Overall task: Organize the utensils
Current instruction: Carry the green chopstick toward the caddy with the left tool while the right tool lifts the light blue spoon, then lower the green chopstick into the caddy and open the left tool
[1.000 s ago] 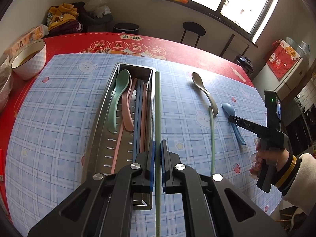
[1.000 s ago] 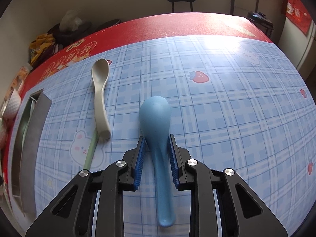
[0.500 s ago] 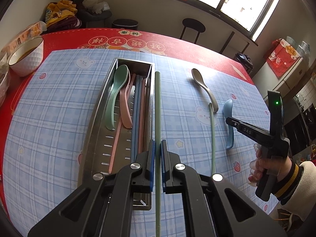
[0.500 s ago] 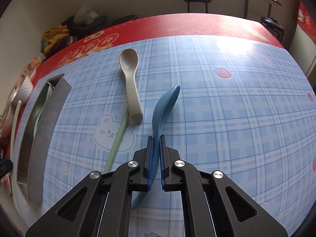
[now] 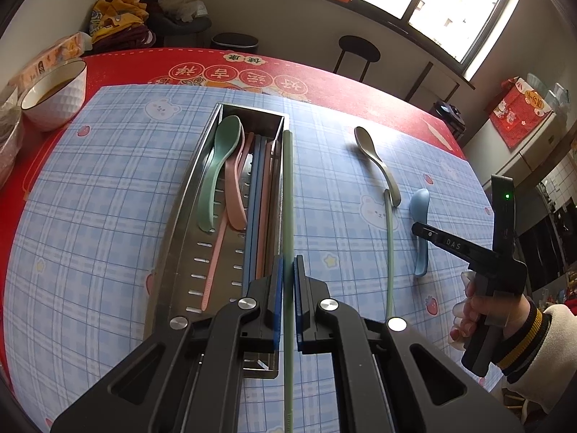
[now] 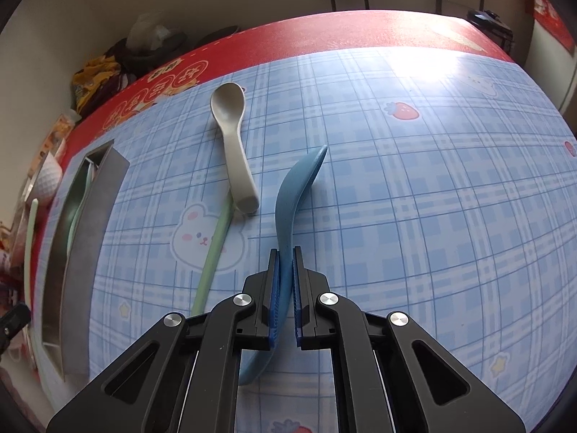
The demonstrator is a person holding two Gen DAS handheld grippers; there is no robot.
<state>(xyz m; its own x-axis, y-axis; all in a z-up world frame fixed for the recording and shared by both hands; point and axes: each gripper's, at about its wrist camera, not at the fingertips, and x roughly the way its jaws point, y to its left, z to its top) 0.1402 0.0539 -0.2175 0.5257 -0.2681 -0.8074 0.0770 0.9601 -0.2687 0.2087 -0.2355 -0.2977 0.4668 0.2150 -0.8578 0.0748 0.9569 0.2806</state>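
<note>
The metal utensil tray (image 5: 180, 223) holds a green spoon (image 5: 220, 166), a pink spoon (image 5: 234, 195) and chopsticks. The left gripper (image 5: 286, 281) is clamped on a green chopstick (image 5: 287, 198) just beside the tray's right wall. The right gripper (image 6: 286, 281) grasps the blue spoon (image 6: 294, 191) by its handle, near a beige spoon (image 6: 234, 144) on the tablecloth (image 6: 432, 198).

A pale-blue plaid cloth (image 5: 108, 195) printed with bears, strawberries and stars covers the red desk (image 5: 324, 83). The metal tray (image 5: 180, 216) holds a green spoon (image 5: 216, 166), a pink spoon (image 5: 234, 195), and blue and pink chopsticks. A beige spoon (image 6: 232, 144), a blue spoon (image 6: 292, 195) and pale-green chopsticks (image 5: 287, 198) are also visible. The bowl (image 5: 54, 97) is white.
</note>
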